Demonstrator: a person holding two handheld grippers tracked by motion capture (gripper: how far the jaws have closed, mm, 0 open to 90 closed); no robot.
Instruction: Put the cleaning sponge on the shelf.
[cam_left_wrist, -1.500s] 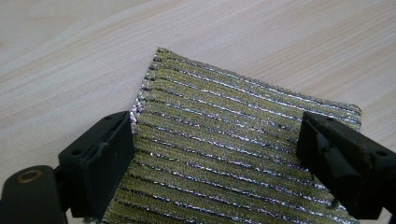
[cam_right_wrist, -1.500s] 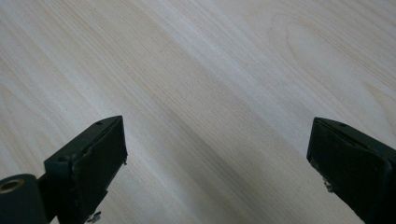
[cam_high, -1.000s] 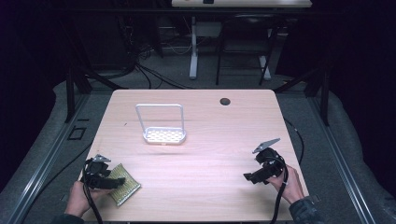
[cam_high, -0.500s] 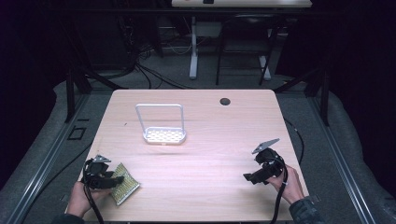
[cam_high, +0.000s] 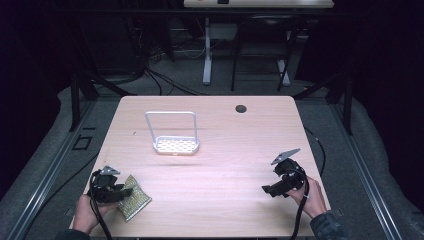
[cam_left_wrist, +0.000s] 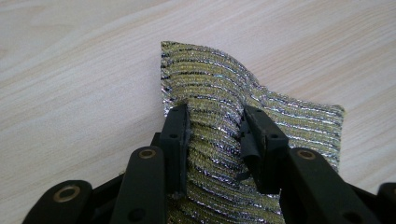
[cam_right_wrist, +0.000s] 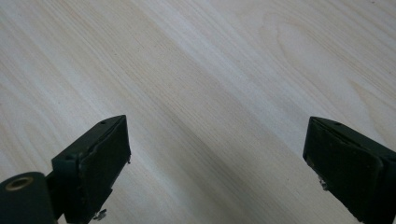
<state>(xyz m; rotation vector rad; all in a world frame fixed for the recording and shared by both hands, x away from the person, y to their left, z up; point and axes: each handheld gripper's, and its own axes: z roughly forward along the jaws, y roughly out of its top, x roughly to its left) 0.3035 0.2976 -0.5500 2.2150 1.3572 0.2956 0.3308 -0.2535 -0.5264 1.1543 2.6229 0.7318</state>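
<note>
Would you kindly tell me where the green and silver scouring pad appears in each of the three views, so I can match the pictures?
High view: the scouring pad lies at the table's near left corner, at the left hand-held gripper.
Left gripper view: scouring pad centre frame, bunched up between the two black jaws.
Right gripper view: bare wood between wide-open jaws; the pad is outside this frame.
Shared landmark: the light wooden table.

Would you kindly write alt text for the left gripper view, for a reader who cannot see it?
Two black jaws of the left gripper pinch a green-and-silver striped scouring pad, bunching it upward between them. The pad lies on a pale wooden table.
</note>
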